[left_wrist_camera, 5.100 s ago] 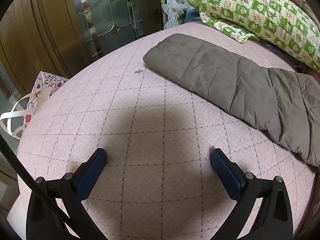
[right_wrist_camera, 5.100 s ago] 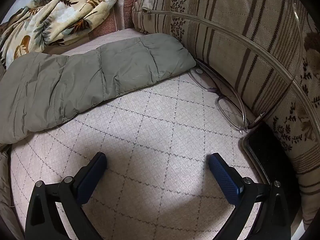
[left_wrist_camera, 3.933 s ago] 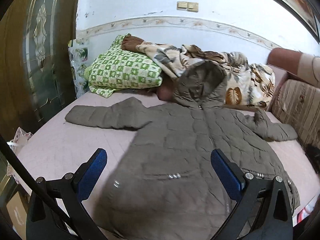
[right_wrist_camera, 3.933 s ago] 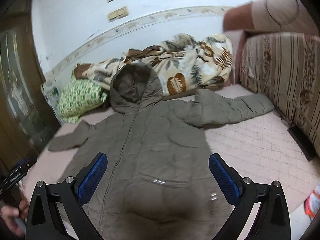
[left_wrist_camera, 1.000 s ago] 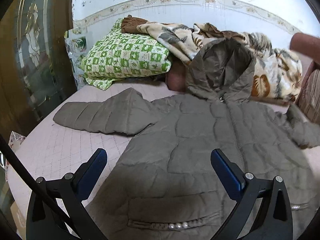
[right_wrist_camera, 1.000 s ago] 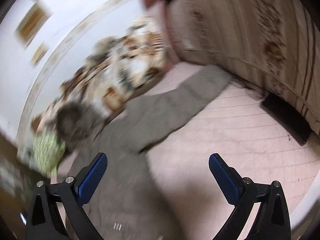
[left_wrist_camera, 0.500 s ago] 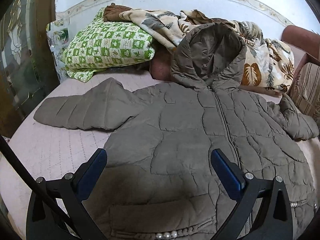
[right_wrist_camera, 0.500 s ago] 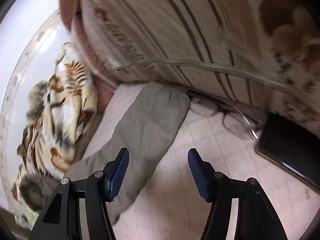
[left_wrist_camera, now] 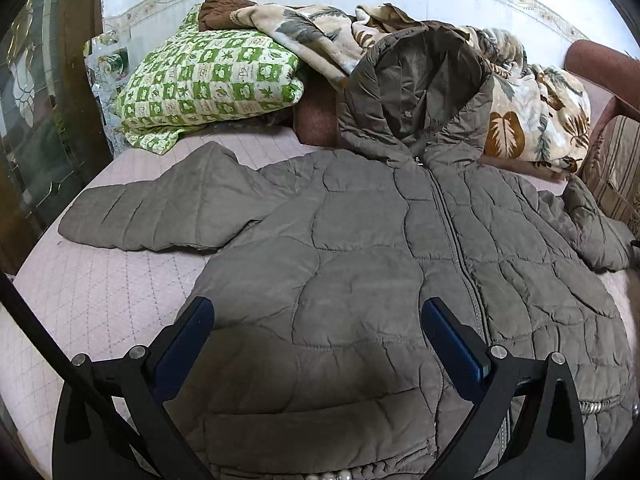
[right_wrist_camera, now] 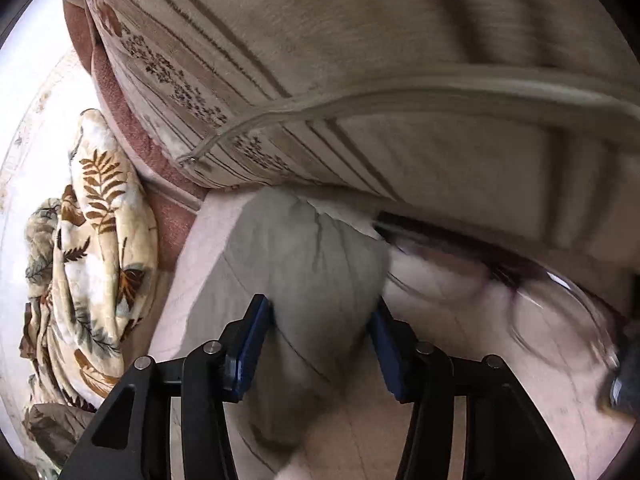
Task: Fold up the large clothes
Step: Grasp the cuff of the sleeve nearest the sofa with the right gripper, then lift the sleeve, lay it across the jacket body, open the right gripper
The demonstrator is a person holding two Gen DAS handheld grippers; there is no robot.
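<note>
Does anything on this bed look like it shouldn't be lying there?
Yes: a pair of eyeglasses lies loose on the bed cover, right beside the jacket sleeve that the right tongs are closing around. They sit against the striped cushion, where they could get knocked or crushed during folding.

the left wrist view looks down and forward from above the bed's foot over the grey-brown quilted hooded jacket [left_wrist_camera: 360, 248] toward the wall. the right wrist view sits very close to that jacket's sleeve end [right_wrist_camera: 304, 264], facing the striped beige cushion [right_wrist_camera: 360, 80]. both views share the leaf-print cream blanket [left_wrist_camera: 520, 120].
</note>
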